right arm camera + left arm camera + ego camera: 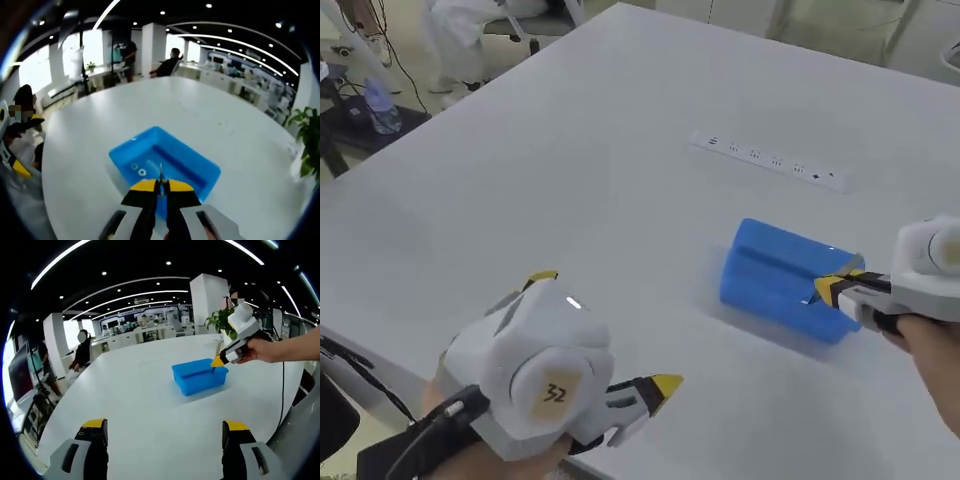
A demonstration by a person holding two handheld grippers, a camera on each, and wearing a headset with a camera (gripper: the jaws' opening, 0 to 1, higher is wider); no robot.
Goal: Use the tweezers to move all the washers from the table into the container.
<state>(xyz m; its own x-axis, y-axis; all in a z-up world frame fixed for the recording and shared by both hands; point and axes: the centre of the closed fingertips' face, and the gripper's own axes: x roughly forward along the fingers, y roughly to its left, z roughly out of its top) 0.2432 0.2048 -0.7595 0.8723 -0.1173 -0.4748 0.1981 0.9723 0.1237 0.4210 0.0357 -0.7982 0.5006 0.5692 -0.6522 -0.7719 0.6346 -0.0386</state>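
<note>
A wide white table (570, 180) stretches out under both grippers. A blue open container (775, 275) sits on it beneath the tip of the right gripper (835, 290), and well ahead and to the right of the left gripper (603, 330). Beyond the right gripper, farther up the table, lies a white power strip (770, 160).

The left gripper hovers low over bare tabletop close to the person, its jaws spread wide with nothing between them. The right gripper's jaws are pressed together on slim metal tweezers (160, 172). The tweezers point down from the jaws into the container, just inside its near wall.

At least two small pale washers (138, 169) lie on the container's floor, just left of the tweezer tips in the right gripper view. Whether the tips carry another washer is too small to tell.

The task looks well under way. Some washers are in the container, and this moment looks like a drop-off. Any left on the table would be too small to make out.
</note>
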